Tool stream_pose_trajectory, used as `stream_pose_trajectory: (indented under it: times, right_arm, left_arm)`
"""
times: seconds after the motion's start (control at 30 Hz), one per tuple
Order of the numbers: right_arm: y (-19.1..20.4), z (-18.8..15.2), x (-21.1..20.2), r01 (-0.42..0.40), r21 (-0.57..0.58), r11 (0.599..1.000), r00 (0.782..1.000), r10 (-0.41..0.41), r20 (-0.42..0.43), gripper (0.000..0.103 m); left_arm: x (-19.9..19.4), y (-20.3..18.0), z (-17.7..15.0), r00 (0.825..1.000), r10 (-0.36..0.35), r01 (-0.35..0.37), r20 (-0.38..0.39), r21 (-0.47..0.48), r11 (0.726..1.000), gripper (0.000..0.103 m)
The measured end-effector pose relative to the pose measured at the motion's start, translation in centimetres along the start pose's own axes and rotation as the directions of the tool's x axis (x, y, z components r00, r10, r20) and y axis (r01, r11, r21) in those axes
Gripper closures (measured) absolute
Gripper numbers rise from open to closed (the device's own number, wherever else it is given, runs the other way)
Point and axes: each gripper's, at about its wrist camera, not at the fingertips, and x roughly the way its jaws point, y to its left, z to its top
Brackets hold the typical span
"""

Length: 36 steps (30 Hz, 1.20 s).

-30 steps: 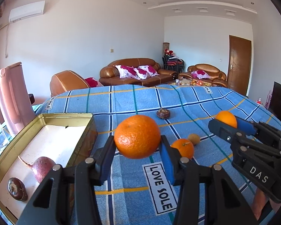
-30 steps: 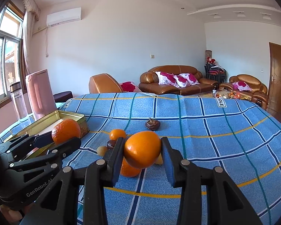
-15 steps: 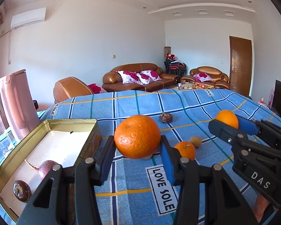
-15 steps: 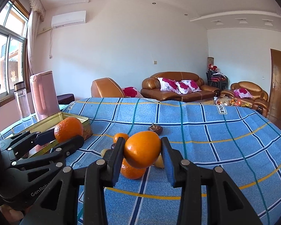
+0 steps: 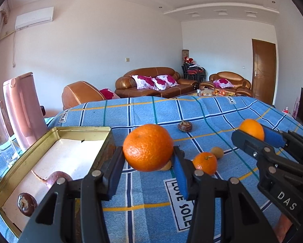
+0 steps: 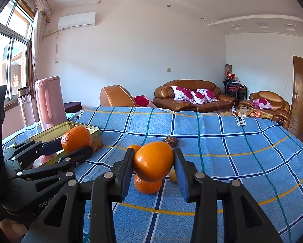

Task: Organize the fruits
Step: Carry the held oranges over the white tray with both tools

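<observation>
My left gripper (image 5: 148,158) is shut on a big orange (image 5: 148,147), held above the blue checked cloth just right of the gold tin (image 5: 50,141). In that tin lie a reddish root vegetable (image 5: 56,179) and a dark brown water chestnut (image 5: 27,203). My right gripper (image 6: 153,163) is shut on a smooth orange (image 6: 153,161), seen in the left wrist view as the orange (image 5: 251,129) at the right. On the cloth lie a small tangerine (image 5: 205,162), a yellowish small fruit (image 5: 217,152) and a dark brown chestnut (image 5: 184,126).
A pink jug (image 5: 21,109) and a clear bottle (image 6: 26,109) stand beyond the tin at the table's left edge. Another orange (image 6: 147,185) and a pale fruit (image 6: 172,175) lie under my right gripper. Brown sofas (image 5: 151,81) stand behind the table.
Both views have tipped slightly upward, so the table sits lower in the picture. Both oranges stay gripped and the fruits on the cloth have not moved.
</observation>
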Motion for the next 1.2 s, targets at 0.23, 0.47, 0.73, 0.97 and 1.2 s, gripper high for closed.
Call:
stream_pose_trajectory:
  times: [0.23,0.47,0.73,0.97,1.2]
  right_arm:
    - [0.3,-0.1,0.0,-0.013,-0.006,1.0,1.0,0.013,-0.013,0.062]
    - [1.2,-0.1,0.0,-0.03,-0.011,0.999,0.999,0.03,-0.032,0.062]
    - [2.5,0.3,-0.4,-0.071,-0.005,0.997,0.997,0.071,-0.036,0.062]
    - [4.6,1.2,-1.1,-0.111,-0.029,0.993,0.994,0.11,-0.021,0.062]
    - [6.6,2.0,-1.3,-0.147,-0.055,0.988,0.989,0.146,-0.019,0.062]
  left_arm:
    - [0.0,0.2,0.0,1.0,0.002,-0.002,-0.007,-0.005,1.0,0.055]
    - [-0.2,1.4,-0.4,0.999,0.018,-0.019,-0.031,-0.029,0.999,0.055]
    - [-1.5,2.9,-0.6,0.998,0.052,-0.052,-0.028,-0.028,0.998,0.055]
    - [-3.6,4.4,0.2,0.996,0.088,-0.088,0.005,-0.02,0.996,0.055]
    - [-4.3,6.6,0.3,0.992,0.123,-0.123,-0.003,-0.038,0.992,0.055]
